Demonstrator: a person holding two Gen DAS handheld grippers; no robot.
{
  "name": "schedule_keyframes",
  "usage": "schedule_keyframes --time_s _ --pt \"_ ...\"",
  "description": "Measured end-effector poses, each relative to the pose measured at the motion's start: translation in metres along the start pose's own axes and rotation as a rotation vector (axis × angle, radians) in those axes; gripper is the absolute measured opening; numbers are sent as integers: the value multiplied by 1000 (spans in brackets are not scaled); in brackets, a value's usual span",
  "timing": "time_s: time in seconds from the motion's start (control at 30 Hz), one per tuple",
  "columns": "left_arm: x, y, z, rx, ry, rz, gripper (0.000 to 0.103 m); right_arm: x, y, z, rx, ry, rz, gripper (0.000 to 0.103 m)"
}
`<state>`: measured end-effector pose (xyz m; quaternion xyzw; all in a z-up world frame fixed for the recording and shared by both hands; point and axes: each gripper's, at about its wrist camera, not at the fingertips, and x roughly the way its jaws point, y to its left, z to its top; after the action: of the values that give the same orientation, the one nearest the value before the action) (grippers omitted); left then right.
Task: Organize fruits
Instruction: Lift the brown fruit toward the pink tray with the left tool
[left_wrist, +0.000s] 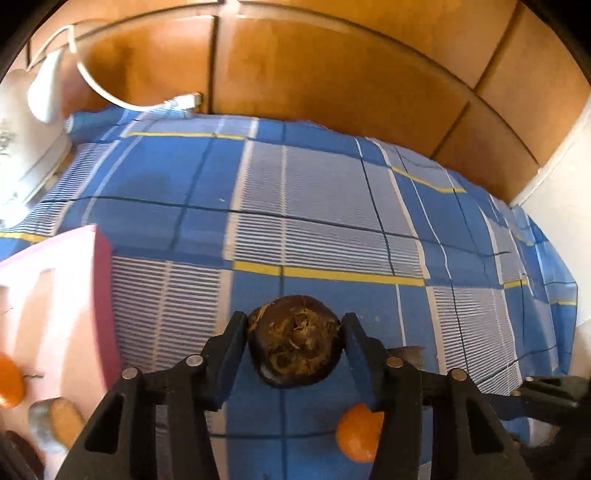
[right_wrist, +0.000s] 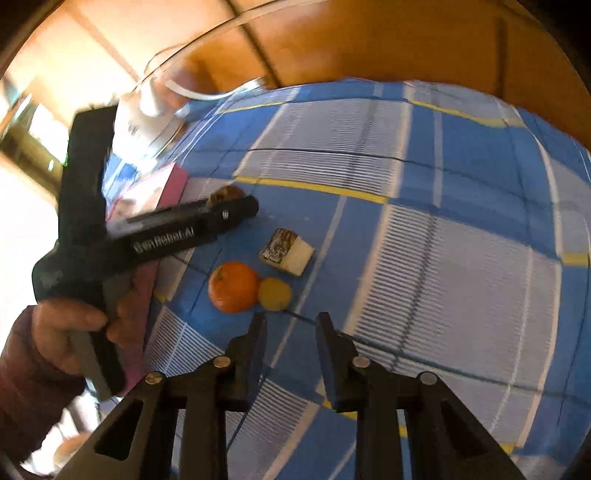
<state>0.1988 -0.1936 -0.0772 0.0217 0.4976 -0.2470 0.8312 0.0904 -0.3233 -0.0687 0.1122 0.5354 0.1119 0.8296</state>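
Note:
My left gripper (left_wrist: 295, 318) is shut on a round dark brown fruit (left_wrist: 295, 347), with a pad pressed on each side, above the blue checked sheet (left_wrist: 332, 206). In the right wrist view a hand (right_wrist: 70, 325) holds that gripper (right_wrist: 236, 212), and the brown fruit (right_wrist: 225, 194) sits at its tip next to the pink box (right_wrist: 173, 181). My right gripper (right_wrist: 291, 326) hangs just in front of an orange (right_wrist: 232, 286) and a small yellow fruit (right_wrist: 275, 293). Its jaws stand narrow with nothing between them. A white-fleshed wedge with a brown rind (right_wrist: 288, 251) lies beyond.
The pink box (left_wrist: 99, 288) at the left holds an orange (left_wrist: 8, 380) and a tan piece (left_wrist: 64, 421). Another orange (left_wrist: 356, 432) lies on the sheet under my left fingers. A white cable (left_wrist: 110, 98) and a wooden headboard (left_wrist: 332, 74) bound the far side.

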Motion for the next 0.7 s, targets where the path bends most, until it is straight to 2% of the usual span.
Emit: schedule_keyframes --time_s 0.13,0.23,0.33,0.43,0.6,0.7 --pt "-19 6 -5 1 -32 5 52 13 11 3 -103 -6 -80 27" --pt "-32 12 -12 -15 -54 -13 52 22 13 3 -147 11 -80 27" --pt "-43 15 -17 -20 -69 6 52 26 17 2 -191 10 -101 27" --pt "-57 24 -24 -66 -85 1 52 31 20 3 -226 1 -124 27" --pt "-79 32 -38 -94 -108 3 52 30 22 7 -247 -37 -161 27" --pt "-91 34 -48 -104 -117 9 52 24 12 12 -175 -48 -129 31"
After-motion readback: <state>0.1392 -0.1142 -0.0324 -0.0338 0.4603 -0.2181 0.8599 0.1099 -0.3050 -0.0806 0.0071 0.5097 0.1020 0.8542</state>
